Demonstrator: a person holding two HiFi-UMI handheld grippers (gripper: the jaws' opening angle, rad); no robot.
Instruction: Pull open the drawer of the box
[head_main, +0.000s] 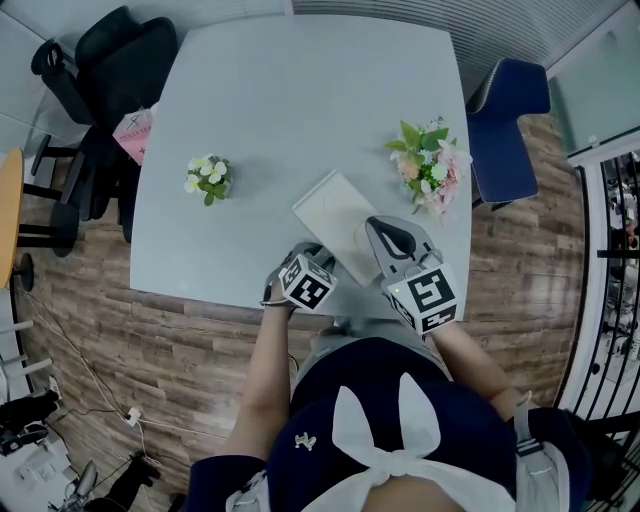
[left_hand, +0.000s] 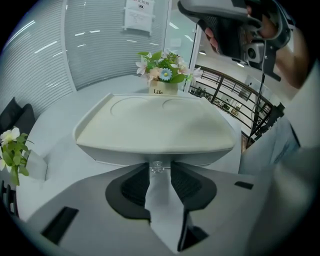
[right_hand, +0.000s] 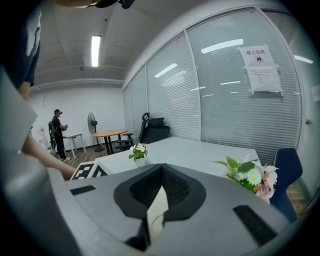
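Observation:
A flat white box (head_main: 335, 215) lies on the grey table (head_main: 300, 90) near its front edge. In the left gripper view its drawer front (left_hand: 155, 150) faces me, with a small clear knob (left_hand: 158, 166) in the middle. My left gripper (left_hand: 159, 166) points steeply down at that end (head_main: 306, 252); its jaws stand either side of the knob, a thin gap showing beside it. My right gripper (head_main: 388, 228) hovers at the box's right near corner, jaws together at the tips (right_hand: 161, 170), nothing held.
A small white flower pot (head_main: 208, 178) stands at the table's left and a pink bouquet (head_main: 428, 165) at the right, just beyond the box. A black office chair (head_main: 110, 60) and a blue chair (head_main: 510, 110) flank the table. A person stands far off (right_hand: 58, 132).

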